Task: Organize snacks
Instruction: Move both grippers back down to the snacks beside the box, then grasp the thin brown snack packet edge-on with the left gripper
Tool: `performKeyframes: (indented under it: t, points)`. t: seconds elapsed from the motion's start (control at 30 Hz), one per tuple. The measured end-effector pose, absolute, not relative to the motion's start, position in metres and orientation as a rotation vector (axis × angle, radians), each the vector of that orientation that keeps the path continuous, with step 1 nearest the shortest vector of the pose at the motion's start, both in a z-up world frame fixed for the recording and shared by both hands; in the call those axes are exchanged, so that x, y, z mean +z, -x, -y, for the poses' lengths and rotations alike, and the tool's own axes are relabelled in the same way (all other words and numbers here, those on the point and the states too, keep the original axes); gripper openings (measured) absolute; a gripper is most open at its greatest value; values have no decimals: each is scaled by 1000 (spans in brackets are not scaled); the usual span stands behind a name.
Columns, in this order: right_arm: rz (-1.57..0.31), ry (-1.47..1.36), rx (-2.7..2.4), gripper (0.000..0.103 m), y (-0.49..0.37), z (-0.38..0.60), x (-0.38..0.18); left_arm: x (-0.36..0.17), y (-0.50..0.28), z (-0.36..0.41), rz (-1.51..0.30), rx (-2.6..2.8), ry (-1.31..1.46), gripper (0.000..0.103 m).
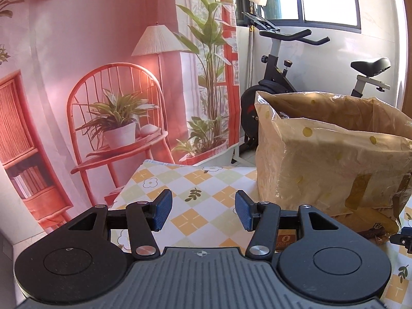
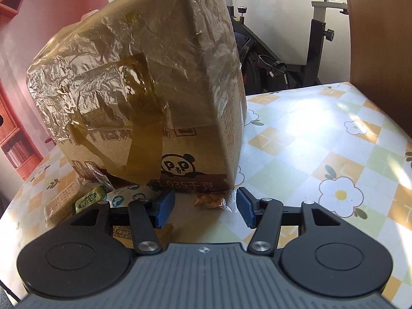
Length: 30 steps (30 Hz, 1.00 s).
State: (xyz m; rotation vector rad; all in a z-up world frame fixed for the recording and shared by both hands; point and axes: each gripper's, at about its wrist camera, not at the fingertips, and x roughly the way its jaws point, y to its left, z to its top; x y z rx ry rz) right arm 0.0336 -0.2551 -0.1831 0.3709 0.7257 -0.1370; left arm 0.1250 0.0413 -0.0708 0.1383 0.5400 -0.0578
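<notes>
A cardboard box (image 2: 144, 90) lined with a crinkly plastic bag stands on the table; it also shows in the left wrist view (image 1: 327, 154), open at the top. My right gripper (image 2: 204, 209) is open and low at the box's foot, with a small clear packet of orange snacks (image 2: 209, 200) lying between its fingers. A green snack packet (image 2: 90, 199) and a white-and-blue packet (image 2: 128, 197) lie left of it. My left gripper (image 1: 203, 209) is open and empty above the tablecloth, left of the box.
The table wears a checked flower tablecloth (image 2: 322, 141). A woven tray (image 2: 61, 203) lies by the box's left corner. An exercise bike (image 1: 283, 77) stands behind the table. A printed backdrop (image 1: 103, 77) hangs to the left. A wooden panel (image 2: 378, 38) stands at the right.
</notes>
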Motion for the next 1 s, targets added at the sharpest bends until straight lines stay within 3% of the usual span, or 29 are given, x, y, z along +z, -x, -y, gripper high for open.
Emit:
performKeyframes:
  t: [0.4,0.73,1.0]
  points:
    - [-813,-338,-143,56,-78,274,-218,-122,-150,13,-629,-216,-125,57]
    - [-841,-203,-137,56,-44,269,-214,-156,-148,45,-689,-310,-101,57]
    - [-813,-254,-190,56,-29,277,-211,-171,-151,60,-728,-322,-36,57]
